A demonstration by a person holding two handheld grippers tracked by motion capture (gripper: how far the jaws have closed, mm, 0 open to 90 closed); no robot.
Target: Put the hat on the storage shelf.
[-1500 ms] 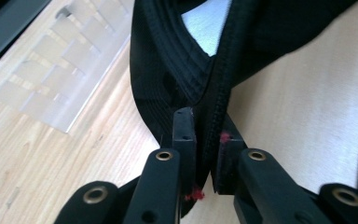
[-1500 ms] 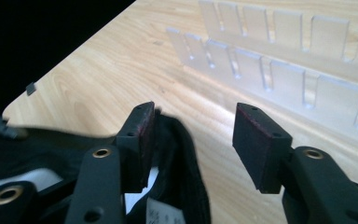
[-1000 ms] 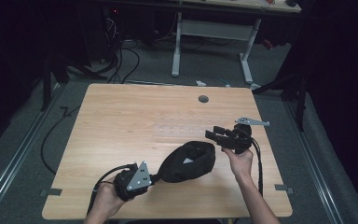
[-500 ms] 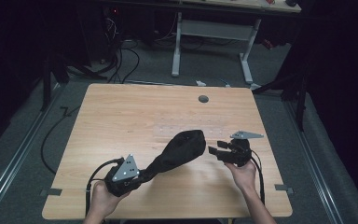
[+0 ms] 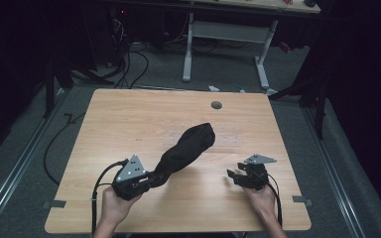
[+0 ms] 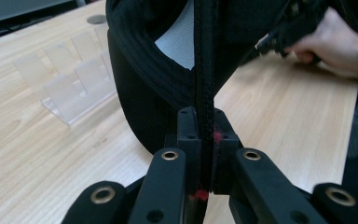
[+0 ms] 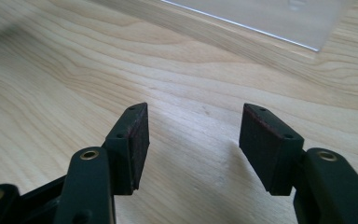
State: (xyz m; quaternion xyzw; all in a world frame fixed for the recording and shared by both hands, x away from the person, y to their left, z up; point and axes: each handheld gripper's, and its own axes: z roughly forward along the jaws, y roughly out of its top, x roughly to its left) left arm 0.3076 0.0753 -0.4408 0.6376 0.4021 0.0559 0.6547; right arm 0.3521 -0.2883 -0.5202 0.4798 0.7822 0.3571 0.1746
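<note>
Seen from the high view: a wooden table [image 5: 129, 124], with a black fabric pouch [image 5: 186, 148] raised off its near middle, stretched diagonally from the left gripper [image 5: 146, 179] up and away toward the table's centre. Held at the pouch's near, narrow end by that gripper; far, rounded end lifted clear of the wood. Right gripper [image 5: 234, 176] set low near the right front edge, well apart from the pouch, nothing between its jaws. A small round grommet hole [image 5: 216, 105] visible near the far edge.

Shown closer in the left gripper view: left gripper [image 6: 204, 140] clenched on a thick black seam or zipper edge of the pouch [image 6: 154, 88], the strip running straight up between the two jaws, with red marks on the pads. A patch of pale grey lining [image 6: 182, 37] exposed inside the pouch's opening, not made out from above. A clear acrylic stand [image 6: 70, 79] with upright dividers resting on the table just left of the pouch, barely discernible in the high view. The other hand [image 6: 326, 44] seen farther off at upper right.

Shown in the right gripper view: right gripper [image 7: 193, 140] released, jaws spread wide over bare wood grain, dark pads [image 7: 140, 140] facing each other. Edge of a clear acrylic sheet [image 7: 261, 16] lying ahead on the table.
</note>
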